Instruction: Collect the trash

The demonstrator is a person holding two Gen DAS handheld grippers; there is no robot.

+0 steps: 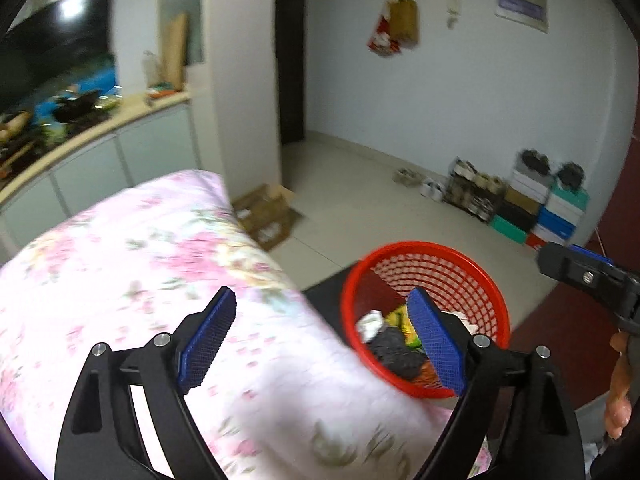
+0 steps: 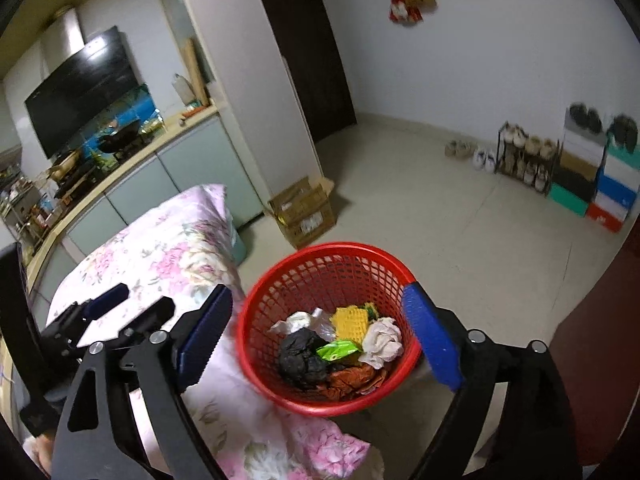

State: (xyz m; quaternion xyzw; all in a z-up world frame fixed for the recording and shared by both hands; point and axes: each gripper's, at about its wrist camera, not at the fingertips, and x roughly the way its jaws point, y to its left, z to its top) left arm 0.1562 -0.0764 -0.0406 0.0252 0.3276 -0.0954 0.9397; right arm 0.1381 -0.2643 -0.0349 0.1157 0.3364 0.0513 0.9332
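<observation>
Below my right tongs (image 2: 316, 344), spread wide and empty like my left tongs (image 1: 324, 344), sits the round red plastic mesh basket (image 2: 320, 256) of crumpled trash, nearer the right.

No legible text. The wall plaque (image 1: 521, 6), the shoe boxes (image 2: 598, 178) and the carton (image 2: 304, 210) left of them carry marks too blurred to read.
</observation>
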